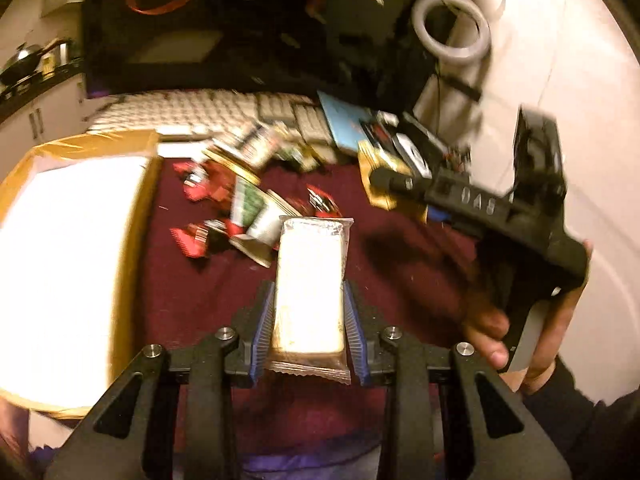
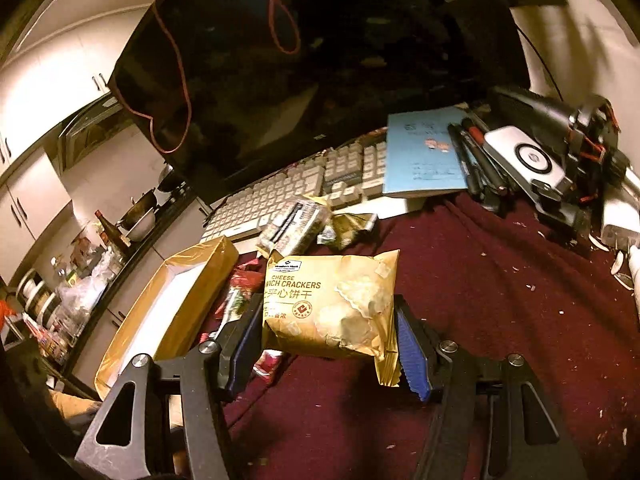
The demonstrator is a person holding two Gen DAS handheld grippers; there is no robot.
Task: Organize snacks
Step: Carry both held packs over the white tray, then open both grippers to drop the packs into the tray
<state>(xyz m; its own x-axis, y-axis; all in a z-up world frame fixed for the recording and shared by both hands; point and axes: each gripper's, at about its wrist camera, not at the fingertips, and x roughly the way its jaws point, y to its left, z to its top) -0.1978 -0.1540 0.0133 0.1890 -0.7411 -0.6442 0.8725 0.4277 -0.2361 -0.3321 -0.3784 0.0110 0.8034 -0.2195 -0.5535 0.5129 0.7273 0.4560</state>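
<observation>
So on my left gripper [image 1: 308,320] I've got a clear-wrapped snack bar [image 1: 310,280] pinched between the two blue pads [image 1: 264,320], long side pointing straight out ahead of the fingers, lifted over the maroon cloth [image 1: 400,280]. Off to the left of those fingers sits the gold-edged box [image 1: 80,148] with its white inside, blown out by the light. Just past the bar's far end there's the loose pile of snacks [image 1: 240,208], red packets and a green-and-white one, kinda blurry so I can't read any of them.

Right gripper [image 2: 328,332] is clamped on a yellow pack of cheese sandwich crackers [image 2: 332,304], label facing up at the camera, held above the cloth [image 2: 500,300]. From this side the gold box [image 2: 192,280] is ahead and to the left of the fingers, and a few red wrappers [image 2: 244,280] lie between it and the pack. Further out in front there's a grey wrapped snack [image 2: 292,224] lying against the keyboard [image 2: 280,196], with a blue notebook [image 2: 424,156] ahead and to the right and the dark monitor [image 2: 320,60] behind all that.

In the left view I can also see the right gripper [image 1: 400,184] off to the right, with the hand [image 1: 520,340] wrapped round its handle.
</observation>
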